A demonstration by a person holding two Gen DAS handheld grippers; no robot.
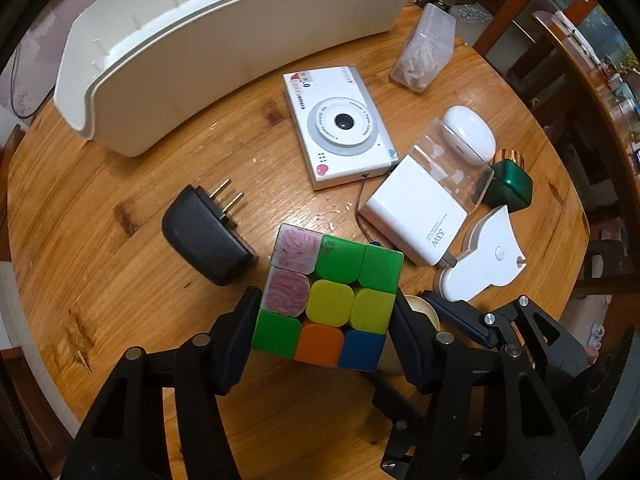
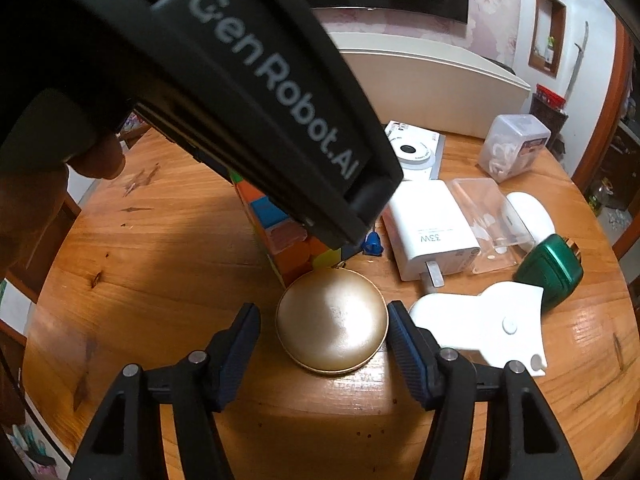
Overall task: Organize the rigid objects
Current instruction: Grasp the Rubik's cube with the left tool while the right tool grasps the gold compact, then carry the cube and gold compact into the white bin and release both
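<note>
My left gripper (image 1: pixel 326 320) is shut on a colourful puzzle cube (image 1: pixel 332 296), its fingers pressed on the cube's left and right sides just above the round wooden table (image 1: pixel 120 272). The cube (image 2: pixel 280 236) shows in the right wrist view partly behind the left gripper's black body (image 2: pixel 256 92). My right gripper (image 2: pixel 324 328) is open, its fingers either side of a round gold disc (image 2: pixel 332 320) lying on the table, with small gaps. A long white bin (image 1: pixel 224 44) stands at the table's far side.
On the table lie a black plug adapter (image 1: pixel 208 236), a white toy camera (image 1: pixel 340 124), a white 33W charger (image 1: pixel 416 216), a clear case (image 1: pixel 456 164), a white oval case (image 1: pixel 472 132), a green box (image 1: pixel 512 184), a white flat gadget (image 1: pixel 480 264) and a clear tub (image 1: pixel 424 48).
</note>
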